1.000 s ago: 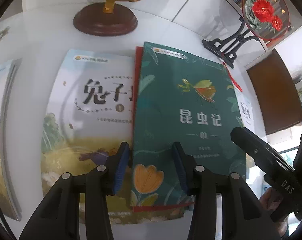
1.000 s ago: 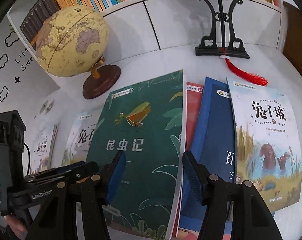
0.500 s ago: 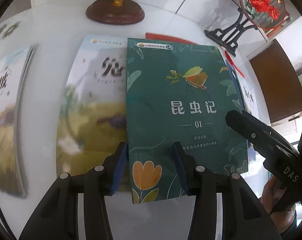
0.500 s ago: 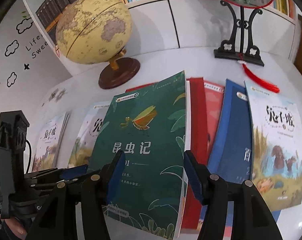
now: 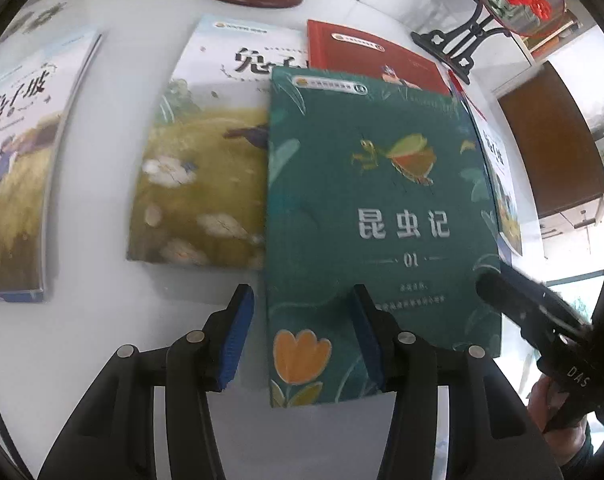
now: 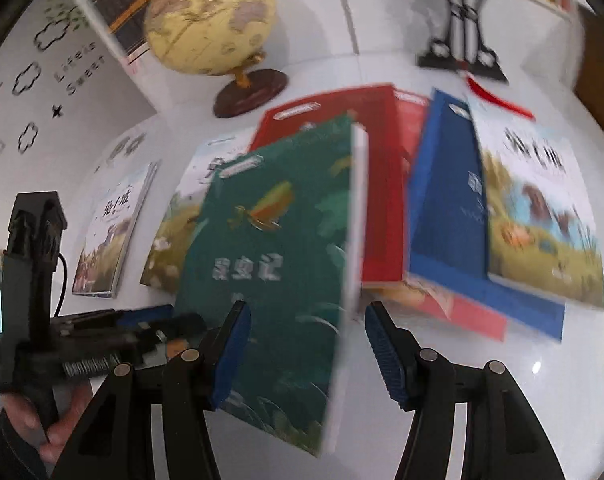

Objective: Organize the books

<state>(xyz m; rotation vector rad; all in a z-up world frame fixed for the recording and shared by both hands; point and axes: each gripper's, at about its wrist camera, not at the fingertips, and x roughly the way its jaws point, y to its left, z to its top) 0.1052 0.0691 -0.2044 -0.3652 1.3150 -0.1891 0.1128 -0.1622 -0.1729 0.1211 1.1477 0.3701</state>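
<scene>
On the white bench [image 5: 102, 340], several picture books lie spread flat. Far left: a pale landscape-cover book [image 5: 18, 168]. Next: a yellow-meadow book [image 5: 206, 168], partly overlapped by the dark green paperback with the insect illustration [image 5: 377, 216], which appears lifted and tilted, its page edge showing in the right wrist view. Behind it lies a red-covered book [image 6: 377, 184], then a blue book [image 6: 445, 208] under another landscape-cover book [image 6: 537, 216].

Left tool [image 5: 302, 332]: fingers spread, straddling the green paperback's lower left corner; contact cannot be confirmed. Right tool [image 6: 305, 352]: fingers apart either side of the lower right edge, not clamped.

Procedure, as judged: secure the paperback with one tool before moving it. Close squarely on the cover near the spine, keep the book level, and lower it flush onto the intended stack, edges aligned, before opening.
</scene>
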